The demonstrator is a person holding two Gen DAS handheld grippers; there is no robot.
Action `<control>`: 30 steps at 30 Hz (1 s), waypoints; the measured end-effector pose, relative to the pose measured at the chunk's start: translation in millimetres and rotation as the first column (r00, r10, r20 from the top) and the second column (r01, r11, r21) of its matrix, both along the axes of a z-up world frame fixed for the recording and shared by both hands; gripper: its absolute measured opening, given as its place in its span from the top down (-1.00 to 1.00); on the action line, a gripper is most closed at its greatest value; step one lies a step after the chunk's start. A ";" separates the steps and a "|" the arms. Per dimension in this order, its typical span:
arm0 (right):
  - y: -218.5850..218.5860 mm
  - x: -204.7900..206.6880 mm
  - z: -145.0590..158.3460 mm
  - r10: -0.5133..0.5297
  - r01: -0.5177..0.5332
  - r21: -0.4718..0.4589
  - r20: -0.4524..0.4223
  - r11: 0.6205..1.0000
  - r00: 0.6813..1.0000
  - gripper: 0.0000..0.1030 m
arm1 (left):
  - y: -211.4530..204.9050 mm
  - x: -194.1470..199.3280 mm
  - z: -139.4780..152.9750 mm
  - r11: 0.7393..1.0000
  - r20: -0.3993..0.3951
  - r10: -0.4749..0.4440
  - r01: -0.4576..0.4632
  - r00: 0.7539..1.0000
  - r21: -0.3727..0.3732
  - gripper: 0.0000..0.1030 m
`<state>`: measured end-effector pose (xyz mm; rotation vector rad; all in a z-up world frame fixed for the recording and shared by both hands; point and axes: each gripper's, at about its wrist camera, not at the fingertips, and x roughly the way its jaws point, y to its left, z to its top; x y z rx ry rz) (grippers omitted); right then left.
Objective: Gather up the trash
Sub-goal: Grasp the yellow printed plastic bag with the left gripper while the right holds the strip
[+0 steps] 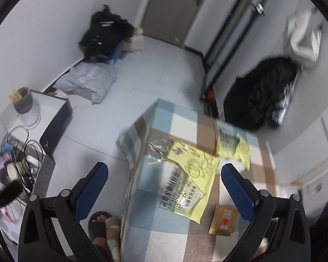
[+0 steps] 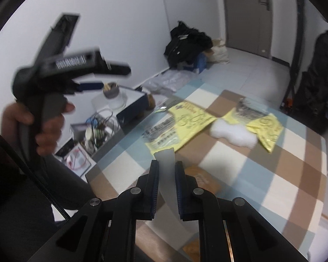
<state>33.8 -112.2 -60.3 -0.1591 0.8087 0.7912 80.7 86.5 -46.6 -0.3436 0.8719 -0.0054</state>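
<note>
From the left wrist we look steeply down over the checked table (image 1: 181, 118); from the right wrist, low across it. Both share the yellow wrappers (image 1: 194, 174) (image 2: 181, 122).

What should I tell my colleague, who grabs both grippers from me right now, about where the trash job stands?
Left gripper: open, empty, raised above the checkered table.
Right gripper: shut on a white translucent strip.
On the table: near yellow wrapper, far yellow wrapper, white foam piece, small brown packet.
Done: apparently only the strip is picked up.
Left: both wrappers, foam and packet. No trash bin is visible.
</note>
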 end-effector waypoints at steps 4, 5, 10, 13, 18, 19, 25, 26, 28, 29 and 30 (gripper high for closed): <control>-24.6 6.4 3.4 -0.038 0.038 0.053 -0.002 0.998 0.999 0.74 | -32.3 23.1 -23.6 0.991 -0.108 -0.092 0.102 0.990 0.089 -0.97; -31.8 9.0 3.3 -0.046 0.046 0.069 -0.002 0.997 0.999 0.74 | -36.6 27.2 -29.2 0.988 -0.132 -0.094 0.108 0.987 0.110 -0.97; -57.1 23.1 -3.9 -0.076 0.080 0.132 -0.032 0.988 0.997 0.74 | -53.9 43.6 -50.9 0.974 -0.219 -0.136 0.171 0.966 0.149 -0.97; -68.1 29.1 -8.3 -0.085 0.091 0.156 -0.045 0.984 0.995 0.74 | -58.5 50.2 -56.9 0.973 -0.251 -0.141 0.181 0.958 0.145 -0.97; -82.3 38.8 -12.9 -0.096 0.109 0.194 -0.075 0.975 0.993 0.74 | -62.7 57.8 -69.2 0.965 -0.308 -0.134 0.195 0.942 0.176 -0.97; -84.1 40.6 -13.3 -0.097 0.112 0.201 -0.082 0.973 0.992 0.74 | -64.0 58.3 -71.5 0.962 -0.320 -0.135 0.201 0.938 0.184 -0.97; -89.2 43.0 -13.9 -0.101 0.119 0.220 -0.094 0.968 0.990 0.74 | -76.6 57.7 -74.8 0.936 -0.317 -0.157 0.244 0.935 0.256 -0.93; -89.3 42.9 -13.9 -0.102 0.121 0.222 -0.097 0.968 0.990 0.74 | -80.4 56.5 -74.9 0.925 -0.314 -0.170 0.262 0.934 0.277 -0.90; -90.1 43.7 -14.0 -0.103 0.124 0.228 -0.100 0.966 0.990 0.74 | -82.2 56.0 -72.8 0.923 -0.305 -0.185 0.272 0.934 0.272 -0.82; -90.6 44.4 -14.1 -0.105 0.125 0.230 -0.099 0.965 0.990 0.74 | -81.1 57.7 -72.6 0.923 -0.303 -0.185 0.271 0.935 0.272 -0.78; -91.7 43.9 -13.5 -0.107 0.127 0.233 -0.098 0.964 0.989 0.74 | -80.3 57.0 -71.6 0.924 -0.298 -0.186 0.270 0.936 0.272 -0.72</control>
